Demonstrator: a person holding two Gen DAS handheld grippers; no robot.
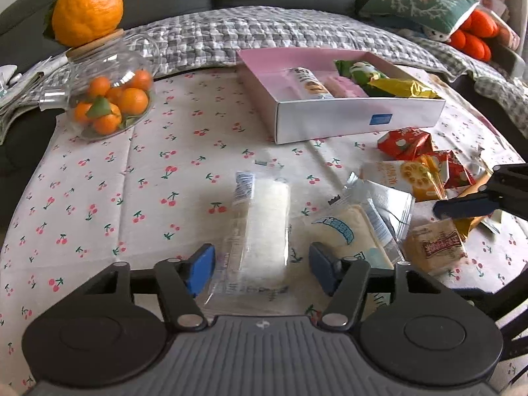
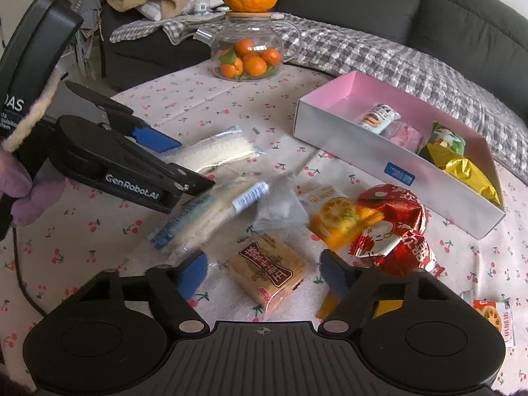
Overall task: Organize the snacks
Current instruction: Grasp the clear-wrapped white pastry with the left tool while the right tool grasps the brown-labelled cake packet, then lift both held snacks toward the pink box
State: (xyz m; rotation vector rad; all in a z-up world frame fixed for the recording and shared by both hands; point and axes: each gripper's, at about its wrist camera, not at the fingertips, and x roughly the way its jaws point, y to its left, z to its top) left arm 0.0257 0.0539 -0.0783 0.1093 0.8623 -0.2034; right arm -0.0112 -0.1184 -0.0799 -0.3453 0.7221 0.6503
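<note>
Now I am in the picking step. My left gripper (image 1: 260, 269) is wide open around the clear white-bar packet (image 1: 264, 224), holding nothing yet. My right gripper (image 2: 264, 272) is also open, empty, over the brown biscuit pack (image 2: 269, 272). The pink box (image 1: 358, 120), half filled, sits at one o'clock. Next I should close gently, then carry.

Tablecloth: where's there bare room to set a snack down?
Bare tablecloth lies between the glass teapot and the clear-wrapped white snack, left of the snack box. It is crowded to the right, around the red packets and cracker packet.
</note>
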